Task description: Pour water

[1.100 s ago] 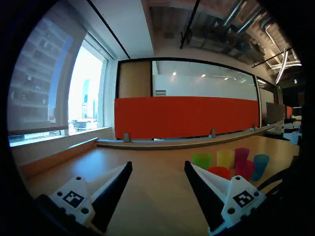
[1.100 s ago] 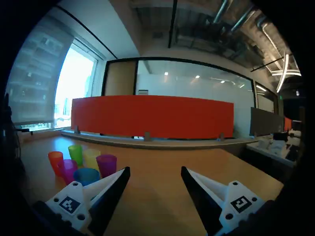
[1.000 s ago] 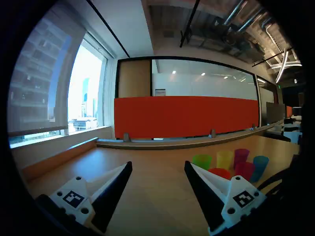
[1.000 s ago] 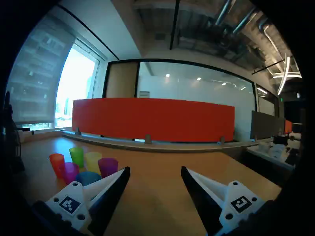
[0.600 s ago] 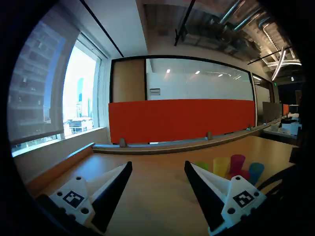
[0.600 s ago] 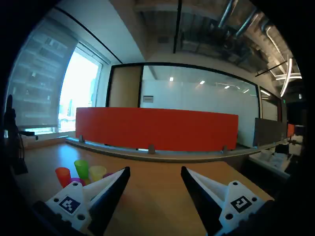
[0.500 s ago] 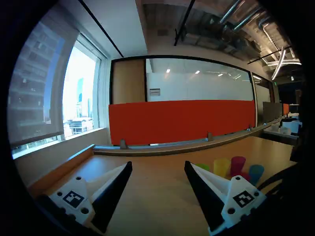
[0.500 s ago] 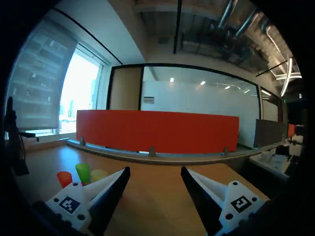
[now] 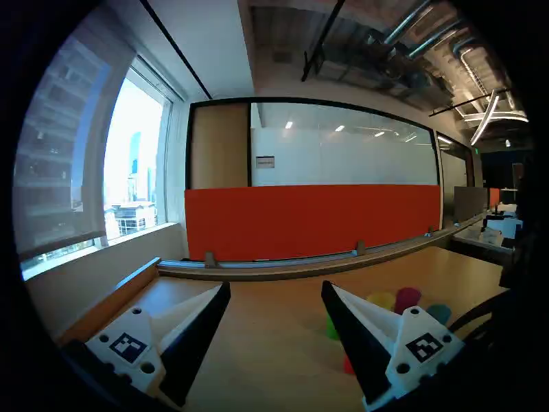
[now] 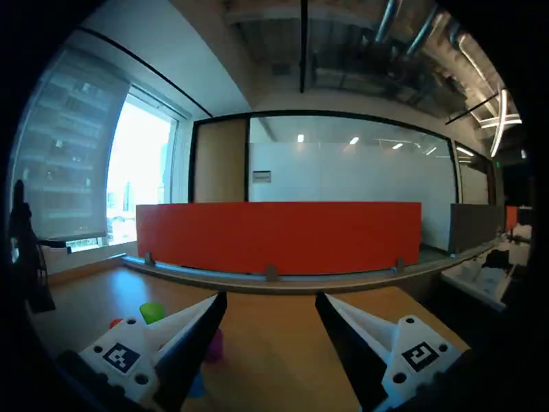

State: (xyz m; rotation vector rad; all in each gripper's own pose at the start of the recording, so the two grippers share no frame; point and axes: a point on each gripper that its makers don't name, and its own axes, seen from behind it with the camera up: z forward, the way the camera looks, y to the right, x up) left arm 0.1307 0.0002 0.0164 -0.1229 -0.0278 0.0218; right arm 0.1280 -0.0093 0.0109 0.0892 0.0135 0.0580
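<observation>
Evidently approach step only: held left white two-finger gripper (image 9: pixel 274 283) and right white two-finger gripper (image 10: pixel 270 295) with jaws spread, empty. Saw cluster of small coloured translucent plastic cups (image 9: pixel 407 299) low on light wooden table (image 9: pixel 274 357), partly behind fingers. Judged best to dip lower, choose outer cup, avoid knocking neighbours. Orange divider panel (image 9: pixel 312 220) far behind.

Multi-col. plastic cups (image 9: pixel 407 299) clustered upright on desk (image 9: pixel 274 350).

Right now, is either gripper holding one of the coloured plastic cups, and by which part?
Nothing is held. The left gripper and the right gripper are both open, jaws wide apart above the light wooden table, with nothing pressed between them.
</observation>
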